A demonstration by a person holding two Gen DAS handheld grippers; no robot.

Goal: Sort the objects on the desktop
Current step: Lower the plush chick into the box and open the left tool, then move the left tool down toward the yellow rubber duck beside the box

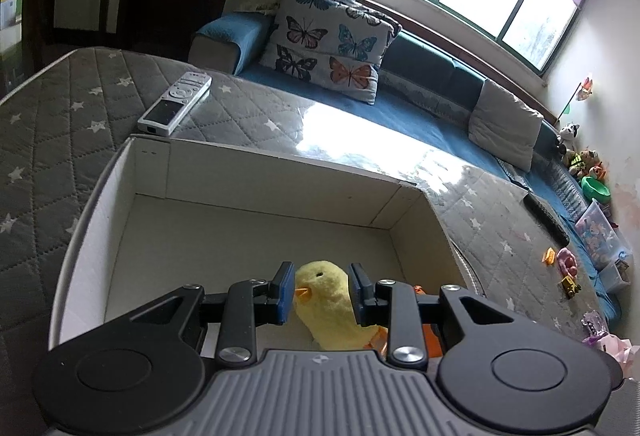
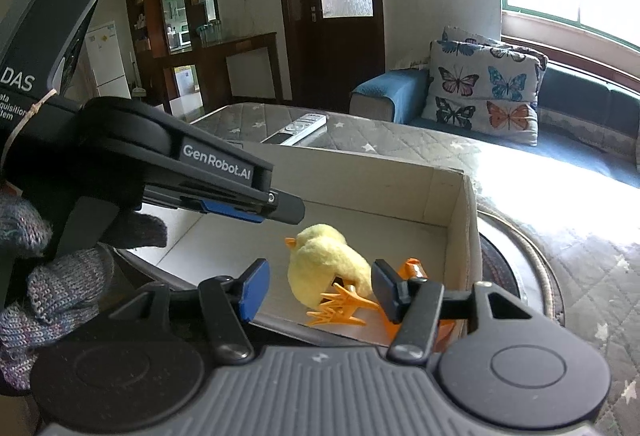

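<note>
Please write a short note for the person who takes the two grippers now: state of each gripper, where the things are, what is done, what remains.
Left gripper: jaws open, holding nothing, above the box.
Right gripper: jaws open, empty, at the near edge of the box.
Yellow plush chick lies inside the white cardboard box, an orange toy beside it.
Done: those two are in the box.
Left: white remote on the quilted table beyond the box; black remote and small toys near the table's right edge.
</note>
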